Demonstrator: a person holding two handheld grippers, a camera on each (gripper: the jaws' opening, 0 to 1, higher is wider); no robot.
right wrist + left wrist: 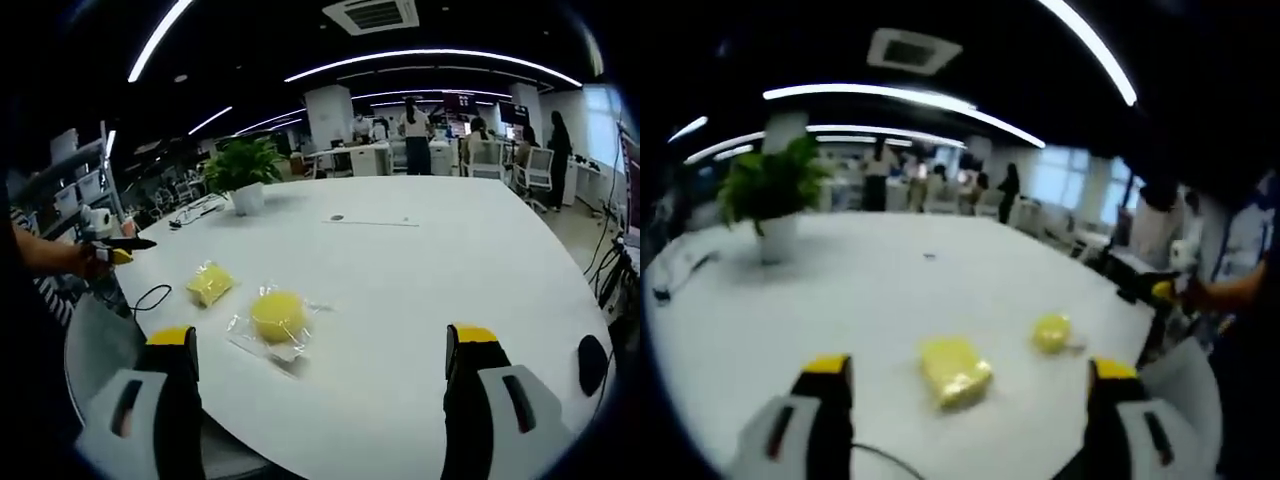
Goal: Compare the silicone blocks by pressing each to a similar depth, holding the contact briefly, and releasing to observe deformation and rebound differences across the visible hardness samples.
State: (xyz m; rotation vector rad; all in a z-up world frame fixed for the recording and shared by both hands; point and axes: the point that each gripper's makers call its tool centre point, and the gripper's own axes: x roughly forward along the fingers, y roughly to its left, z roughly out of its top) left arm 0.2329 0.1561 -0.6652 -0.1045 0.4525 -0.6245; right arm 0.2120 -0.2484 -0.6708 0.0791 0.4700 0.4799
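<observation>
Both grippers, left gripper point(970, 385) and right gripper point(322, 350), released, off table point(450, 260). No press begun. Next: lower onto round block point(277, 314), frame centre; square block point(209, 283) nearby.

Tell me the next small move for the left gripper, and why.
Probably lower the left gripper onto the square yellow block. Its jaws stand open and apart from the block, which lies on the white table just ahead between them, nearer than the round yellow block.

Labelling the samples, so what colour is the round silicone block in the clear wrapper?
Yellow; the round silicone block shows best in the right gripper view.
</observation>
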